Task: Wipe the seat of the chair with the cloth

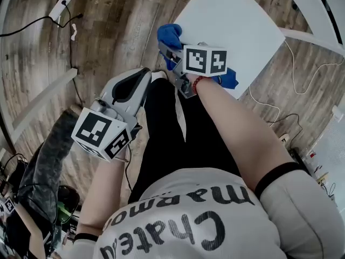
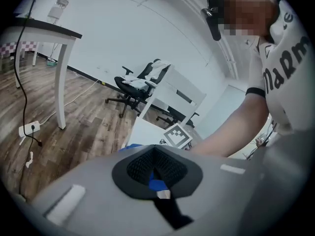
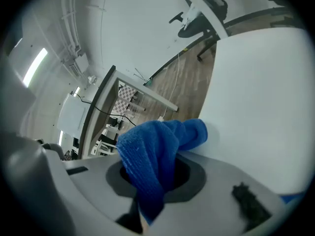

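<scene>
The white chair seat lies ahead of me at the upper right of the head view. My right gripper is at the seat's near left edge, shut on a blue cloth; more cloth shows under the forearm. In the right gripper view the cloth bulges out of the shut jaws of the right gripper and rests against the seat. My left gripper hangs to the left over the floor, shut and holding nothing. In its own view the left gripper faces the seat.
Wood floor surrounds the chair. A power strip and cables lie at the far left. A white table leg and a black office chair stand beyond. A dark bundle sits by my left side. My black-clad legs are below the seat.
</scene>
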Available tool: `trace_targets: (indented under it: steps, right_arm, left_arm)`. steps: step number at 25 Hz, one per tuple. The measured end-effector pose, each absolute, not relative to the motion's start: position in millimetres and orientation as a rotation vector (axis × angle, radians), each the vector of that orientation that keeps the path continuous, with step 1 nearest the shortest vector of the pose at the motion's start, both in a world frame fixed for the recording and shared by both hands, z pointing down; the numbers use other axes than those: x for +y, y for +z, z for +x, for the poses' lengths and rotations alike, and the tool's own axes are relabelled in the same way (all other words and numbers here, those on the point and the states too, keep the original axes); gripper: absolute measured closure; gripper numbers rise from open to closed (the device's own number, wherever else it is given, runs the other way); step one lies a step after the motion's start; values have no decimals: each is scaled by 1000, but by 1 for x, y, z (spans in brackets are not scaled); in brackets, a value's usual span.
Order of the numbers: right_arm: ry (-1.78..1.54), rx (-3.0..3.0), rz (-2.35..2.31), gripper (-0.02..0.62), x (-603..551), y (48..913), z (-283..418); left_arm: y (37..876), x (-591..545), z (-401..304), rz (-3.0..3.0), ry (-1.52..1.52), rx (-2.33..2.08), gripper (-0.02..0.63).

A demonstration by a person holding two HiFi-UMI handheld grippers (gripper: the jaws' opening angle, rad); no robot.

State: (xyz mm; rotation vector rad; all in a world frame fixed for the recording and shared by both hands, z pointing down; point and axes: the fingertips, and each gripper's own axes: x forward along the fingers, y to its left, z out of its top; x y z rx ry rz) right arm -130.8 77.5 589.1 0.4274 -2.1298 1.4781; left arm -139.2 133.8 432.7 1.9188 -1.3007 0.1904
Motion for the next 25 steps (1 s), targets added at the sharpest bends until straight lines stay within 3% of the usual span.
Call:
trace_targets:
  steps: [11,25]
  right_arm:
    - [1485,-1966,582,514,74,635,-29]
    - [1492,-1903,974,515,92,633,133]
  left_arm:
    - [438,100,-124,1986,233,-1178,612]
    - [429,54,-25,2157,351,-941,612]
